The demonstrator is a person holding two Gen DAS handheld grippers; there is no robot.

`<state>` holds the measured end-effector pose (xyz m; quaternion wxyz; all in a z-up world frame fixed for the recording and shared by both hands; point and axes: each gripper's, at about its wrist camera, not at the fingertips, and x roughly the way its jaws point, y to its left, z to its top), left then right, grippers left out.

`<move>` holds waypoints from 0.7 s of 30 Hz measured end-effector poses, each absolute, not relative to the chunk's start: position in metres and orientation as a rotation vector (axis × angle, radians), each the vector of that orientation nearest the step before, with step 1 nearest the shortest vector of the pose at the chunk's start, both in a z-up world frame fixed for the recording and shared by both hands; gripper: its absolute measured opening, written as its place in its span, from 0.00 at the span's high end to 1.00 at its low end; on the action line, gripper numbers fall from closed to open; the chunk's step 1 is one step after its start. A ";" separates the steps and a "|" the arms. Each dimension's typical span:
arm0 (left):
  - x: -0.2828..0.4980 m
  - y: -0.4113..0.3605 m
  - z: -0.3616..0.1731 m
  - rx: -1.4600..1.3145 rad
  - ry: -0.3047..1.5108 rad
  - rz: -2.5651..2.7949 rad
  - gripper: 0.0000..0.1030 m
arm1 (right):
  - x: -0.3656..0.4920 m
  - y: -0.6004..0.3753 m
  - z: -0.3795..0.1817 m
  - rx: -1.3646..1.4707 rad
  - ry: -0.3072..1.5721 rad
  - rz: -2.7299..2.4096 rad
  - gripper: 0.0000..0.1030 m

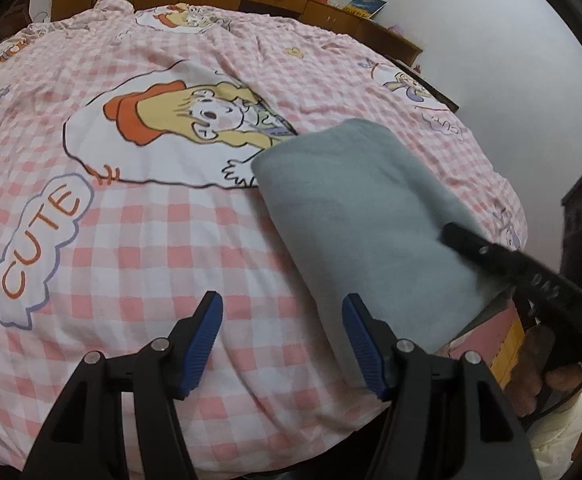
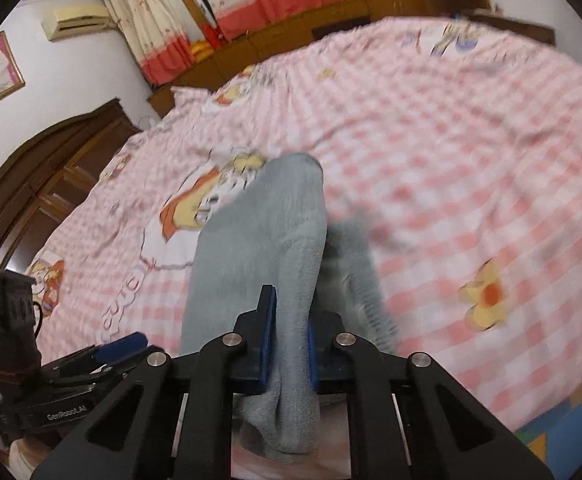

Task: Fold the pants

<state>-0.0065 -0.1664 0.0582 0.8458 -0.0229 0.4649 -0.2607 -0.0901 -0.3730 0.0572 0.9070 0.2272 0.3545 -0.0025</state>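
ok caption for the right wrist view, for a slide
Right gripper shut on grey pants above the pink checked bedspread.

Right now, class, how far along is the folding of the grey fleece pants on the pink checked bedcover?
Done: the grey fleece pants already lie as one narrow doubled strip on the pink checked bedcover. In hand: the right gripper is shut on their near end, while the left gripper hangs open beside them. Left: folding the strip shorter and letting go.
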 end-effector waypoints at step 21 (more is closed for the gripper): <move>0.037 -0.228 0.020 -0.116 1.045 -0.644 0.20 | -0.089 -0.422 0.016 0.586 0.735 -0.058 0.51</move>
